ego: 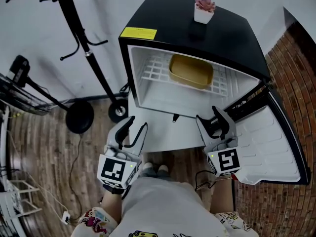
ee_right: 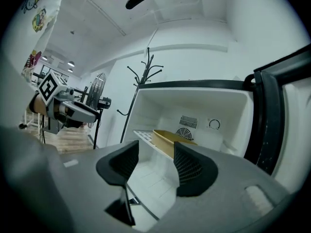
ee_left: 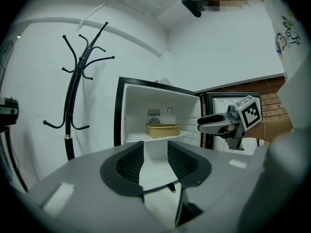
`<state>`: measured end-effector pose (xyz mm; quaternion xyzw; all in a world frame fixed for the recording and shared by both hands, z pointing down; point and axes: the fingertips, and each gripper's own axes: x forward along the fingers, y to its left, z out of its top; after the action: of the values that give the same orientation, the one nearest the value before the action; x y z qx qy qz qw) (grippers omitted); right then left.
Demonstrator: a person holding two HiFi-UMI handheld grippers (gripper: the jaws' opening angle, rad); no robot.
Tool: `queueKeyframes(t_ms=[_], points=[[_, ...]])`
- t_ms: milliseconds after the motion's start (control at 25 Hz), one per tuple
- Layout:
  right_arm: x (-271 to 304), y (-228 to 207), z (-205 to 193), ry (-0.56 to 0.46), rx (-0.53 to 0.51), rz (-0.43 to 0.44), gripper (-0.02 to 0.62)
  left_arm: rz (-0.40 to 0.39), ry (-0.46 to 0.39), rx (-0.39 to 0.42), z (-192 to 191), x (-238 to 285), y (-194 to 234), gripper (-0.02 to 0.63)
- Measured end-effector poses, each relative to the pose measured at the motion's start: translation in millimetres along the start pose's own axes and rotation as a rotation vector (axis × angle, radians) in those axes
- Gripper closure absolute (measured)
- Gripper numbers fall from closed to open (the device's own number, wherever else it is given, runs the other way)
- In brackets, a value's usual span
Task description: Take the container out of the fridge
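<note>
Head view. Fridge [ego: 232, 33], black outside and white inside, fills upper centre to right, its door [ego: 276, 137] swung open at right of frame. Container [ego: 191, 71], a shallow yellow tub, sits on the wire shelf [ego: 153, 70] inside, right of centre and towards the back. Small potted plant [ego: 204, 10] on the fridge top. Coat stand [ego: 81, 43] upper left. Left gripper [ego: 136, 127] at lower centre-left and right gripper [ego: 209, 117] at lower centre-right, both held in front of the open compartment, short of the shelf, touching nothing.

Left gripper view. Jaws wide apart, only open air between them. Container [ee_left: 163, 130] at frame centre above the gap, well apart from the jaws, on the shelf. Right gripper [ee_left: 203, 123] enters from right of frame, level with the container. Coat stand [ee_left: 77, 86] at left.

Right gripper view. Jaws spread wide, nothing gripped. Container [ee_right: 172, 141] just above the gap, set back on the shelf, clear of both fingers [ee_right: 189, 166]. Left gripper [ee_right: 92, 114] at left of frame.
</note>
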<state>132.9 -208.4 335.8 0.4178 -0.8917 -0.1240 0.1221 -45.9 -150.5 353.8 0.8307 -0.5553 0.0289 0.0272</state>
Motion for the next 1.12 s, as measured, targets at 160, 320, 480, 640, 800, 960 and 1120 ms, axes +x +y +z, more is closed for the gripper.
queueKeyframes(t_ms=[160, 320, 480, 640, 800, 960, 1120], points=[[13, 7, 10, -0.006, -0.089, 0.035, 0.374, -0.009, 0.001, -0.006, -3, 2, -3, 0.456], [26, 10, 9, 0.012, -0.128, 0.052, 0.374, -0.011, 0.005, -0.015, -6, 4, -5, 0.456], [40, 10, 4, 0.036, -0.176, 0.068, 0.374, -0.014, -0.001, -0.023, -8, 7, -6, 0.456], [54, 11, -3, 0.080, -0.247, 0.085, 0.374, -0.024, -0.003, -0.026, -9, 11, -10, 0.457], [65, 8, -12, 0.118, -0.305, 0.078, 0.374, -0.028, -0.003, -0.034, -9, 15, -13, 0.457], [76, 2, -12, 0.139, -0.366, 0.074, 0.374, -0.030, -0.012, -0.035, -8, 18, -14, 0.457], [87, -6, -11, 0.154, -0.417, 0.075, 0.374, -0.028, -0.014, -0.039, -9, 20, -14, 0.457]])
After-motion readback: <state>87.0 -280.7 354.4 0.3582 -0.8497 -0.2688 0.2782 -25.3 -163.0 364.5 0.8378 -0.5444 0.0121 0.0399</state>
